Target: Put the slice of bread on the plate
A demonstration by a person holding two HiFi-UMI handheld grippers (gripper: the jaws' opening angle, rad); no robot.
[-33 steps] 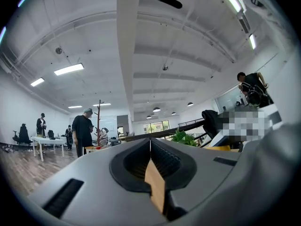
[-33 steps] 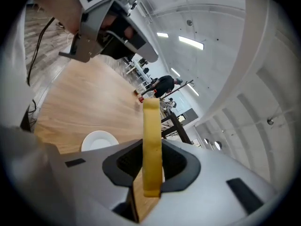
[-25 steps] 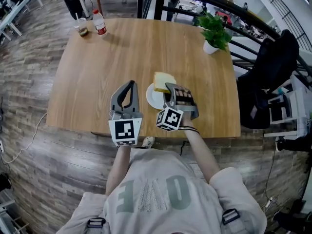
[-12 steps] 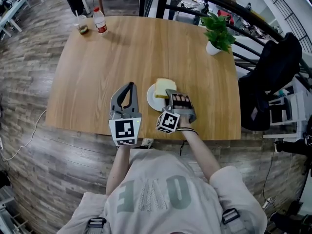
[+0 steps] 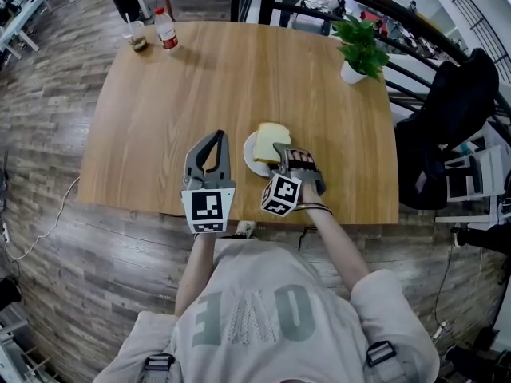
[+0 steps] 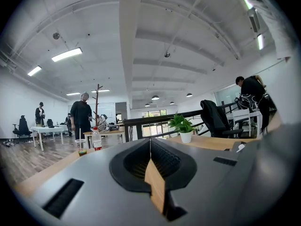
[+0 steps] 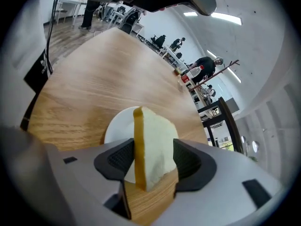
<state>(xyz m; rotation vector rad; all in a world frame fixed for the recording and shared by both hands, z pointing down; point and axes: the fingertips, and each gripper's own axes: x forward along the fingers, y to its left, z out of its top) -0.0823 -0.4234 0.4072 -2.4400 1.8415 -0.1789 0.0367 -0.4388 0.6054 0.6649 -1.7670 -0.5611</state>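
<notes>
White bread slice [image 7: 153,140] — between opening jaws of right gripper [image 7: 153,159].

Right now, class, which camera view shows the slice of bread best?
The right gripper view: the slice of bread fills the centre, crust and crumb clear, between the opening fingers of the right gripper, in front of the plate. The head view shows it small. The left gripper view misses it.

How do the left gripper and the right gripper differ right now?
The left gripper has its jaws together and is empty; the right gripper has its jaws opening, with the bread slice between them. The left gripper points level; the right gripper tilts down over the plate. Both are at the table's near edge.
</notes>
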